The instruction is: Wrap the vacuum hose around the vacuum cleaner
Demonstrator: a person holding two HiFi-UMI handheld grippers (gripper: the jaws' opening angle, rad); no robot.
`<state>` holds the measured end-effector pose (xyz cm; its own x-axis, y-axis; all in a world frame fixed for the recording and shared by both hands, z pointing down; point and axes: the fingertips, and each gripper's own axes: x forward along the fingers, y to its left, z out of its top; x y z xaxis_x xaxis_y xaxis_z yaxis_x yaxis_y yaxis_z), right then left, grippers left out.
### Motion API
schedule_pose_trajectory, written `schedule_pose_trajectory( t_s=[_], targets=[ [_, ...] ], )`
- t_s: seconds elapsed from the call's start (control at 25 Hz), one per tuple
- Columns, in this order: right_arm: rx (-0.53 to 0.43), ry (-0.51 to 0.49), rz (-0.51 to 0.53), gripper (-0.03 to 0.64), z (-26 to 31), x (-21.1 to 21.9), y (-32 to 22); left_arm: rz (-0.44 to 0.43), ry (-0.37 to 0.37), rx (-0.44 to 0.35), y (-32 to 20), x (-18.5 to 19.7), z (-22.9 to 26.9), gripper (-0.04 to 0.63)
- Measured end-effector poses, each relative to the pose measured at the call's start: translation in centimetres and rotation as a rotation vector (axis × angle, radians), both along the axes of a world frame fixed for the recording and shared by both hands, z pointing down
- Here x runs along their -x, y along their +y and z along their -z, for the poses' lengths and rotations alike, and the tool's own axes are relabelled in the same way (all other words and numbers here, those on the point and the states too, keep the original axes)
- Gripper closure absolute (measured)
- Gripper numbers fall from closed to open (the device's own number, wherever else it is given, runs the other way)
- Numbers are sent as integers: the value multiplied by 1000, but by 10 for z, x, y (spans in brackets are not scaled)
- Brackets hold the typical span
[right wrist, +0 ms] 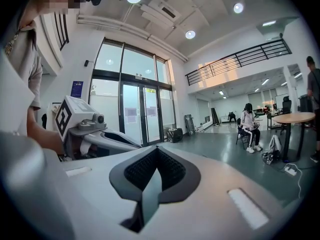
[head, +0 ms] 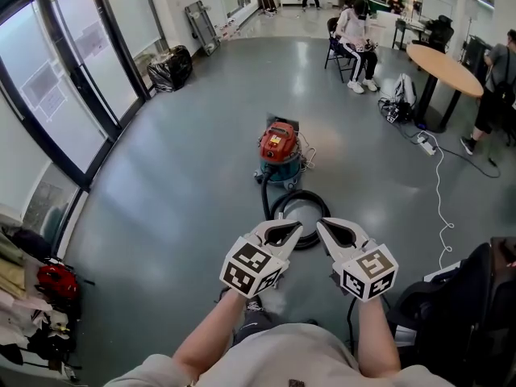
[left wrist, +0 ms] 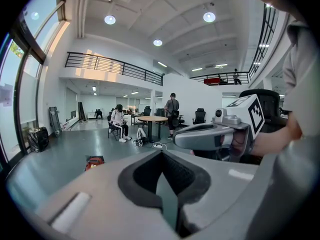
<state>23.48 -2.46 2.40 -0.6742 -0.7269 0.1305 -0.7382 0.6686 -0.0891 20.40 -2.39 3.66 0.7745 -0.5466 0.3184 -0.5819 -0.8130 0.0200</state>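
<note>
Left tool low at left, matte grey shell, ribbed black pads pressed together; grips nothing. Ahead on the glossy grey floor, well apart from both tools, vacuum cleaner: rounded red top, blue-grey drum, base partly hard to make out. Just before it, black vacuum hose lying in a loose loop, near edge hidden behind the tool tips. At right, right tool likewise closed tight and empty.
</note>
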Motion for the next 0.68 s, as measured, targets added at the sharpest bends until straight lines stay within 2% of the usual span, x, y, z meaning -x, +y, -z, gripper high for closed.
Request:
schedule_pose_trajectory(
  t_s=[0.68],
  targets=[
    [-14, -12, -16, 592, 6, -5, -7, 0, 8, -16, -5, -6, 7, 595]
  ],
)
